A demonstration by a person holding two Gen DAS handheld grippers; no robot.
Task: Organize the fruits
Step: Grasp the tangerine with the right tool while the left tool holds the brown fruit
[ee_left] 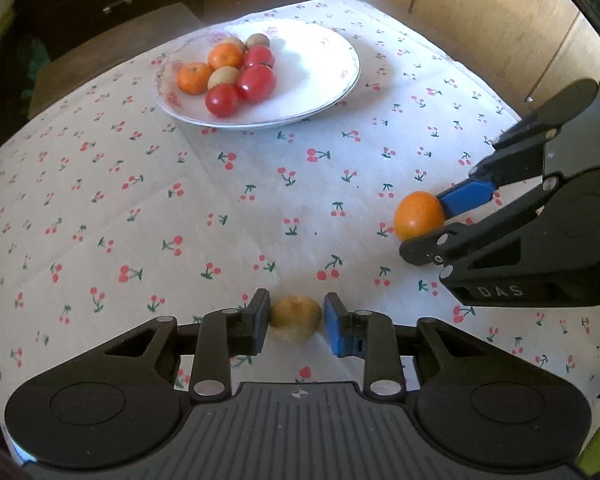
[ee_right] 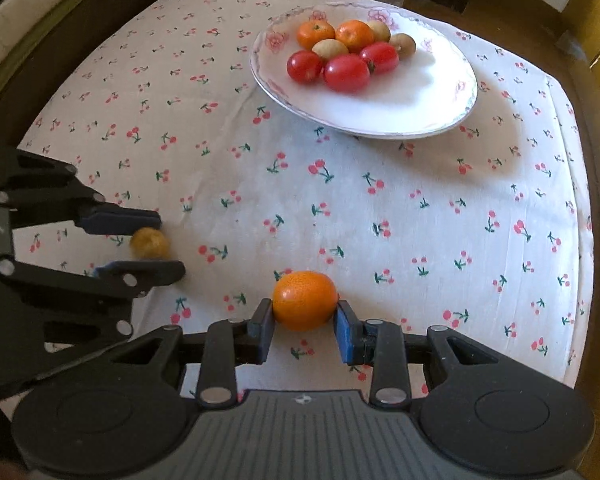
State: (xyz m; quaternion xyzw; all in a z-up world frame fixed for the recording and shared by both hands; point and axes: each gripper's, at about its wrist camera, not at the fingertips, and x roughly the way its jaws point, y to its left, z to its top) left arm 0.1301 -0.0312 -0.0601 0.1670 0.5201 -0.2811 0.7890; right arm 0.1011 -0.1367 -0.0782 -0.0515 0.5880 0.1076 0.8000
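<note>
My left gripper point(ee_left: 296, 322) is shut on a small tan-yellow fruit point(ee_left: 296, 320), close over the cherry-print cloth; it also shows in the right wrist view point(ee_right: 150, 243) between the left gripper's fingers point(ee_right: 156, 244). My right gripper point(ee_right: 304, 320) is shut on an orange mandarin point(ee_right: 305, 300), which also shows in the left wrist view point(ee_left: 419, 215) between the right gripper's fingers point(ee_left: 432, 226). A white floral plate point(ee_left: 324, 68) point(ee_right: 420, 96) at the far side holds two mandarins, three red tomatoes and three tan fruits.
The table is covered by a white cloth with red cherries point(ee_left: 220, 208) point(ee_right: 380, 208). Dark wooden furniture point(ee_left: 100, 4) stands behind the table. Light wooden cabinet doors point(ee_left: 480, 12) stand at the back right.
</note>
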